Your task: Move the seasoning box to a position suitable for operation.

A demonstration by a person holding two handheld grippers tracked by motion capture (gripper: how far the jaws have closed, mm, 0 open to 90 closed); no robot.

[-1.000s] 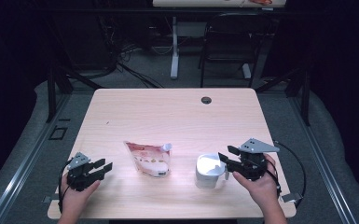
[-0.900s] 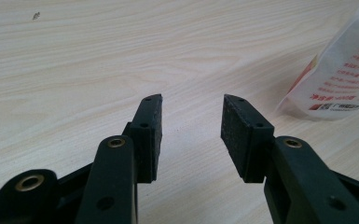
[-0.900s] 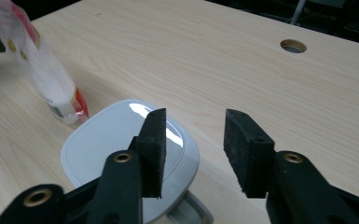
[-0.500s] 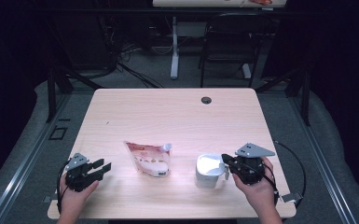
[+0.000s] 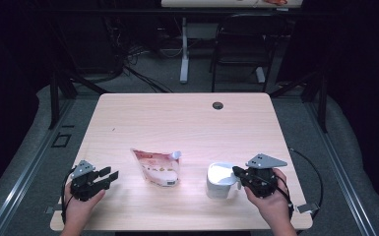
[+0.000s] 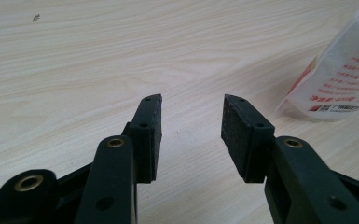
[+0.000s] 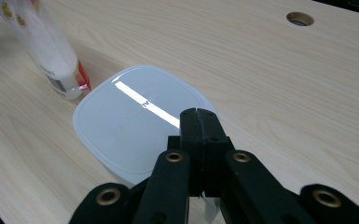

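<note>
In the high view, lower right, the right gripper [image 5: 237,173] is closing its jaws over the white lidded plastic tub [image 5: 220,180], perhaps pinching a tab on its rim to open it. The red-and-white plastic pouch [image 5: 156,167] is lying at centre. In the left gripper view, the left gripper [image 6: 191,121] is waiting open and empty above the pale wooden table [image 6: 98,56]. In the right gripper view, the jaws are meeting at the tub's near edge.

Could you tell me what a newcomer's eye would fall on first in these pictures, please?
Probably the white lidded container near the table's front right edge, with the right gripper shut tight against its side. Next, the red-and-white pouch lying flat just left of it. The left gripper rests at the front left, jaws apart, pointing toward the pouch.
</note>
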